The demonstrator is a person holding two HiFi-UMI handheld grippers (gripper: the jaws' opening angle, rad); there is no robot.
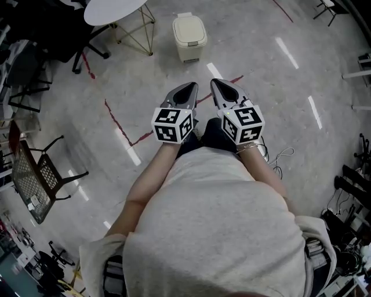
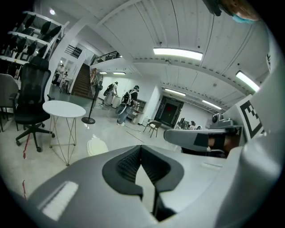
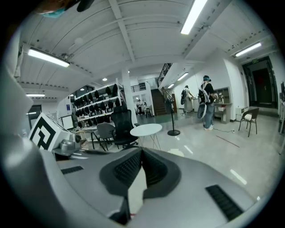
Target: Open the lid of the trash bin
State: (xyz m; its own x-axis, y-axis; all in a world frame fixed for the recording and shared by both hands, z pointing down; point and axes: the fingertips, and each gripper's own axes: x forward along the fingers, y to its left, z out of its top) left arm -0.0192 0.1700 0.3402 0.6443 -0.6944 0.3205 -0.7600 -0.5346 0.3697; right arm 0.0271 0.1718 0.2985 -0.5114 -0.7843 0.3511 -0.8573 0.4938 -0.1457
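Observation:
The cream trash bin stands on the floor ahead of me with its lid down. Both grippers are held at waist height, side by side and well short of the bin. My left gripper is shut with nothing between its jaws, and so is my right gripper. In the left gripper view the bin shows just left of the closed tips, with the right gripper alongside. In the right gripper view the tips meet, and a pale bit of the bin peeks over them.
A round white table on thin legs stands just left of the bin, with a black office chair behind it. A mesh chair sits at far left. Red tape lines cross the floor. Cables lie at right.

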